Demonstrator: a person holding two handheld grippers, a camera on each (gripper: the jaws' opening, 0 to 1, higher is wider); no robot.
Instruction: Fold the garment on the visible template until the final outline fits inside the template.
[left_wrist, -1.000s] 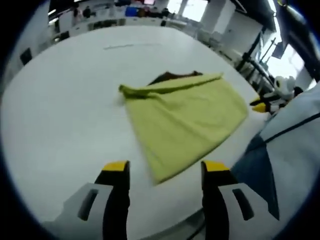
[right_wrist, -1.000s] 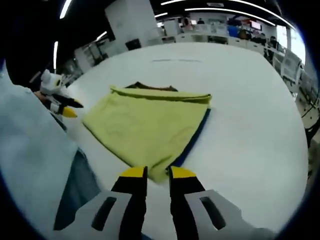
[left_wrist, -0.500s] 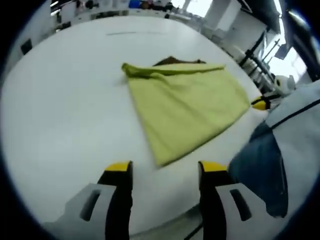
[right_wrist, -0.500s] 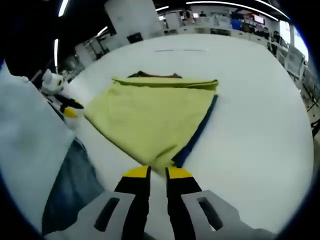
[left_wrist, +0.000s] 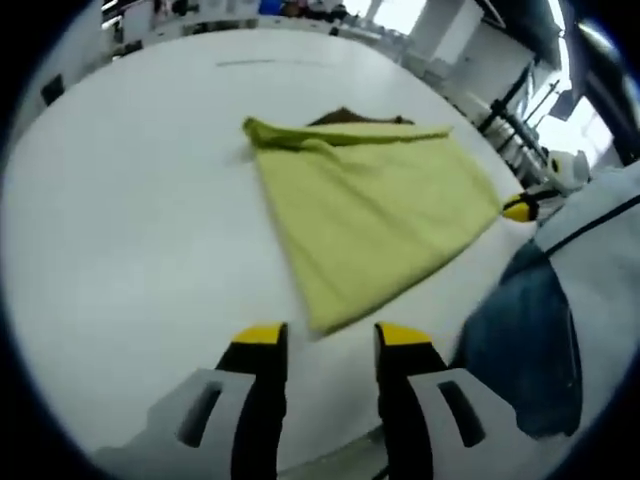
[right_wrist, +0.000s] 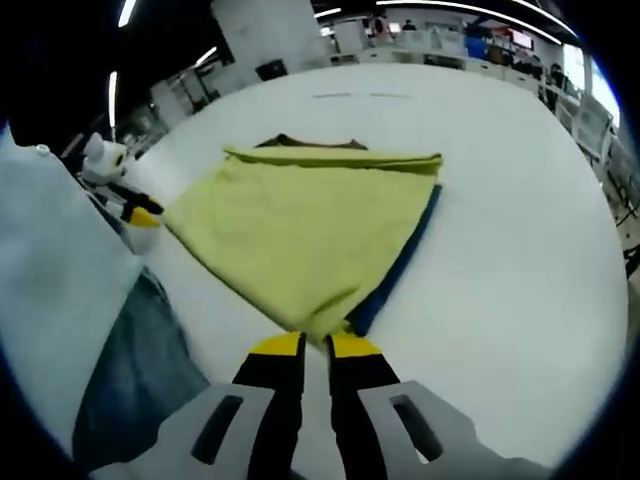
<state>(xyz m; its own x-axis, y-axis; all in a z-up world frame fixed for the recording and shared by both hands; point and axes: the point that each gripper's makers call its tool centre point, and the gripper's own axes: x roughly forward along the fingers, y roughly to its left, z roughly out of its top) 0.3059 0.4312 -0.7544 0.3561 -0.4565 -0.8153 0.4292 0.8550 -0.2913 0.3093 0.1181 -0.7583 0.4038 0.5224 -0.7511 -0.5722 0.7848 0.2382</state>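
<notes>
Item: garment (left_wrist: 365, 215), yellow-green, folded flat on a white table (left_wrist: 130, 200). In the left gripper view it sits just above centre, near corner pointing to 6 o'clock; a rolled edge runs along its far side.

Under it: dark blue template (right_wrist: 395, 270), a strip showing along the garment's 3 o'clock edge in the right gripper view; a brown patch (right_wrist: 300, 143) peeks out at 12 o'clock.

Handling (judged): light, limp cloth, no stiffness, likely to sag and drag when lifted; not fragile. Best taken by a corner or the doubled edge.

Left gripper (left_wrist: 325, 335): jaws a little apart, empty, just short of the near corner.

Right gripper (right_wrist: 313, 345): jaws nearly together at the garment's near corner; whether cloth is pinched, cannot tell.
</notes>
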